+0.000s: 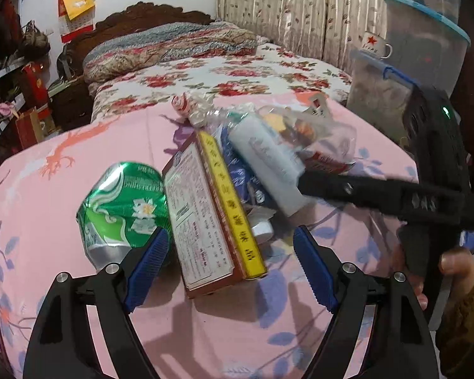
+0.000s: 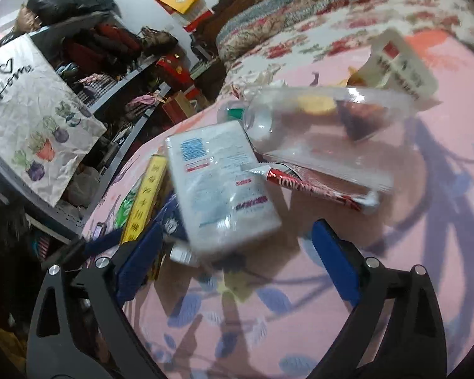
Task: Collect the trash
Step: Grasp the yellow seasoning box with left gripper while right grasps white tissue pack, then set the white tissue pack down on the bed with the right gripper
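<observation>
Left wrist view: left gripper (image 1: 230, 265), jaws apart, straddles tall brown-and-yellow cardboard box (image 1: 211, 221) on pink sheet (image 1: 47, 195); crushed green can (image 1: 123, 202) touches the box's left. Right gripper (image 2: 237, 252), jaws apart, empty. Advice: centre on box, close across its narrow faces.

Black left gripper (image 1: 230, 265), blue ribbed pads, silver screws; mustard sleeve (image 1: 467, 315)

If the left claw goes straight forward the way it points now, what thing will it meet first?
Most likely the flat box with the yellow edge. It lies right ahead between the open fingers of the left claw, on the pink sheet. The crushed green can sits beside the left finger, so depth is uncertain.
</observation>
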Demonstrator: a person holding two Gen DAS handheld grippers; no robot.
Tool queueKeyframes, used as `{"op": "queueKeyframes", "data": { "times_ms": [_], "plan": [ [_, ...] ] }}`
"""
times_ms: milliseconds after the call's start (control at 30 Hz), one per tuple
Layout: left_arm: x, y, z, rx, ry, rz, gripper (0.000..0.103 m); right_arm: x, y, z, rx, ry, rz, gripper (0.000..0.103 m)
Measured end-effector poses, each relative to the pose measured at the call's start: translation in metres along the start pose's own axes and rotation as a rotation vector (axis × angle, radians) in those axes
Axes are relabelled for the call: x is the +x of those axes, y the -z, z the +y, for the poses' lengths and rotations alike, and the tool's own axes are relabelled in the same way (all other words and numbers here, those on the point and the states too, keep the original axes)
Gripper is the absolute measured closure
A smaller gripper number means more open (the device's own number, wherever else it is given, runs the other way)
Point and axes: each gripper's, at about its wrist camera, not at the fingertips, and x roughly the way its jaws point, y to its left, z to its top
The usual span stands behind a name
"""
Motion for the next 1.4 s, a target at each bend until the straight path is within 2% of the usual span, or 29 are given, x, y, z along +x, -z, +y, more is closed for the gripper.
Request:
{"op": "queueKeyframes", "data": {
  "times_ms": [33,67,133,167,300,333,433,533,600,667,767,833,900,933,967,1000,1033,1133,1233,1333,1400],
  "plan": [
    [0.003,0.001,0.004,-0.008,-0.001,0.01,0.034,0.007,-0.001,-0.001,0.017,-0.013,0.004,0.008],
    [0.005,0.003,0.007,-0.013,0.003,0.022,0.054,0.009,-0.002,-0.002,0.025,-0.028,0.004,0.015],
    [0.003,0.006,0.016,-0.026,0.01,0.035,0.067,0.01,-0.001,0.003,0.019,-0.068,0.007,0.041],
    [-0.001,0.008,0.02,-0.036,0.015,0.027,0.074,0.005,0.002,0.004,0.013,-0.065,-0.004,0.042],
    [-0.034,0.017,0.033,-0.048,0.071,-0.042,0.077,-0.036,0.03,0.024,-0.049,-0.062,-0.052,0.043],
    [-0.05,0.021,0.034,-0.04,0.104,-0.081,0.077,-0.053,0.043,0.03,-0.085,-0.032,-0.079,0.043],
    [-0.072,0.032,0.022,0.018,0.176,-0.125,0.078,-0.098,0.068,0.029,-0.113,0.077,-0.156,0.043],
    [-0.071,0.031,0.002,0.047,0.287,-0.1,0.08,-0.136,0.084,0.009,-0.057,0.234,-0.215,0.043],
    [-0.06,0.028,-0.015,0.058,0.365,-0.062,0.081,-0.153,0.092,-0.004,-0.026,0.325,-0.222,0.043],
    [-0.046,0.025,-0.032,0.064,0.408,-0.017,0.081,-0.164,0.1,-0.016,-0.011,0.442,-0.222,0.042],
    [-0.019,0.022,-0.048,0.055,0.441,0.048,0.081,-0.173,0.108,-0.033,0.036,0.515,-0.214,0.04],
    [-0.003,0.023,-0.055,0.042,0.443,0.099,0.08,-0.175,0.111,-0.04,0.055,0.544,-0.209,0.037],
    [0.008,0.022,-0.059,0.034,0.426,0.118,0.071,-0.176,0.112,-0.044,0.06,0.555,-0.209,0.035],
    [0.013,0.021,-0.062,0.04,0.4,0.128,0.056,-0.176,0.113,-0.046,0.064,0.553,-0.21,0.03],
    [0.016,0.022,-0.063,0.039,0.382,0.132,0.045,-0.178,0.114,-0.049,0.068,0.551,-0.213,0.022],
    [0.019,0.021,-0.064,0.032,0.362,0.136,0.029,-0.177,0.112,-0.051,0.071,0.55,-0.218,0.018],
    [0.019,0.02,-0.064,0.024,0.357,0.131,0.028,-0.178,0.112,-0.053,0.072,0.549,-0.228,0.015],
    [0.021,0.016,-0.067,0.044,0.339,0.125,0.028,-0.18,0.111,-0.058,0.076,0.534,-0.24,0.014],
    [0.024,0.013,-0.065,0.039,0.328,0.141,0.028,-0.172,0.11,-0.047,0.048,0.518,-0.239,0.011],
    [0.026,0.015,-0.069,0.069,0.236,0.129,0.017,-0.166,0.112,-0.038,-0.022,0.551,-0.232,0.008],
    [0.03,0.018,-0.076,0.112,0.2,0.137,0.017,-0.16,0.115,-0.036,-0.052,0.574,-0.22,0.008]
  ]
}}
